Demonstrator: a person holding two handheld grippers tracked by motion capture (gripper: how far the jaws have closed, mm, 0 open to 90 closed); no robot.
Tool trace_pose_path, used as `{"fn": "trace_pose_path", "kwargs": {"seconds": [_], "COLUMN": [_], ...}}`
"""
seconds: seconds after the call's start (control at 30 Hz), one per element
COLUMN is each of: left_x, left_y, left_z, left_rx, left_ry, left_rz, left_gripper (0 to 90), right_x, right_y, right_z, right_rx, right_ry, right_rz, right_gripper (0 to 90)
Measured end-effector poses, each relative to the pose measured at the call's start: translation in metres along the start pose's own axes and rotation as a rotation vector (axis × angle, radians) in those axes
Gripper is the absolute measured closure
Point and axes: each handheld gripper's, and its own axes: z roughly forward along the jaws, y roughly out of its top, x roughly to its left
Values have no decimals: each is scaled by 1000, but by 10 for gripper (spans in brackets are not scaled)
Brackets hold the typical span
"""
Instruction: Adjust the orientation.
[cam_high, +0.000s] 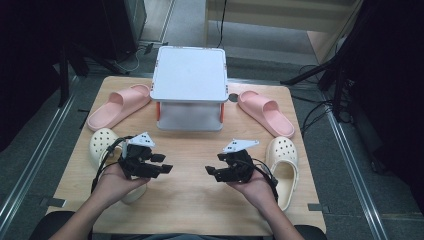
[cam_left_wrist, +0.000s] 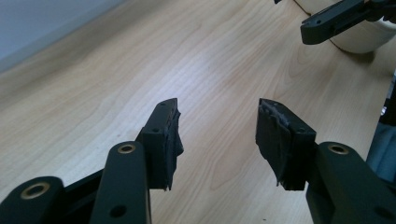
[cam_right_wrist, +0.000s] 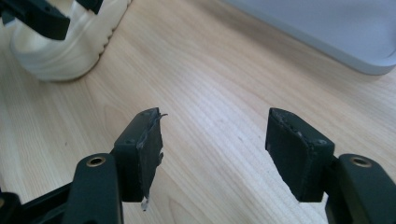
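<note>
Cream foam clogs sit nearest the hands: the left perforated clog (cam_high: 102, 145) lies just beside and partly under the left gripper (cam_high: 167, 169), whose jaws stand wide and empty over bare wooden table (cam_high: 190, 195). Likely the next move is a reach for a shoe, so each hand should turn outward and take a side wall squarely. Rightward, the right gripper (cam_high: 209, 172) is also wide, holding nothing; the right cream clog (cam_high: 284, 167) lies just beside it, toe away.

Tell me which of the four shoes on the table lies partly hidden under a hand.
The cream clog on the left: the left gripper and its hand cover its rear half. The other cream clog and both pink slides lie fully uncovered.
</note>
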Motion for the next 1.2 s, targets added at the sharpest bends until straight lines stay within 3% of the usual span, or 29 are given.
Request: {"fn": "trace_pose_path", "kwargs": {"seconds": [0.13,0.3,0.7,0.87,0.97,1.2], "left_x": [1,0,3,5,9,22], "left_y": [0,-1,-2,-2,-4,-12], "left_z": [0,2,-10,-20,-30,-57], "left_rx": [-9,11,-22,-35,-50,-110], "left_ry": [-18,-9,8,41,63,95], "left_rz": [1,19,8,10,-4,-62], "left_gripper": [466,467,493,500,509,523], "right_x": [-3,-6,7,8,6,15], "right_y": [-1,-1,0,4,7,20], "right_z": [-5,-5,-3,-1,1,8], "right_rx": [-16,-6,-7,-20,-18,-33], "right_ry": [-15,12,1,4,34,53], "right_rz": [14,39,-72,-70,-32,-64], "right_gripper": [431,476,491,459,440,441]}}
